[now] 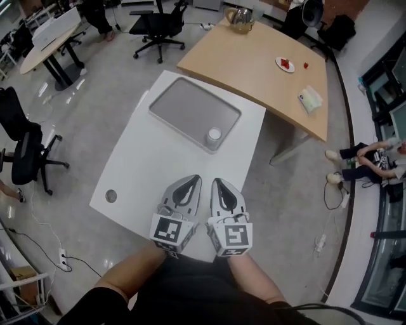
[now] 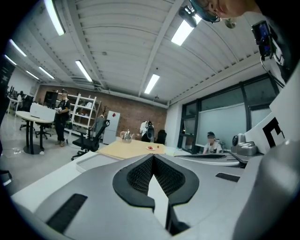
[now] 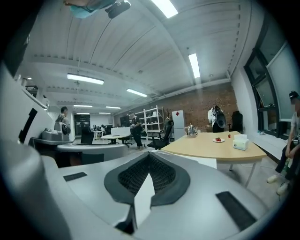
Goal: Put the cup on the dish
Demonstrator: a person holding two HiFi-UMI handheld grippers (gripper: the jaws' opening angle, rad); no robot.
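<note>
A small white cup (image 1: 214, 134) stands upright in the near right corner of a grey tray (image 1: 190, 108) on the white table (image 1: 146, 171). A small white dish (image 1: 285, 64) with red bits on it lies on the wooden table (image 1: 254, 70) beyond. My left gripper (image 1: 192, 180) and right gripper (image 1: 216, 183) hang side by side over the white table's near edge, well short of the cup. Both are shut and empty. In the left gripper view, my left gripper (image 2: 152, 157) has its jaws meeting at the tip. The right gripper (image 3: 149, 154) looks the same in its own view.
A glass kettle (image 1: 240, 19) and a tissue box (image 1: 310, 99) sit on the wooden table. Black office chairs (image 1: 158, 25) stand at the back and at the left (image 1: 25, 149). A person (image 1: 368, 159) sits on the floor at the right. A round hole (image 1: 111, 195) marks the white table's left corner.
</note>
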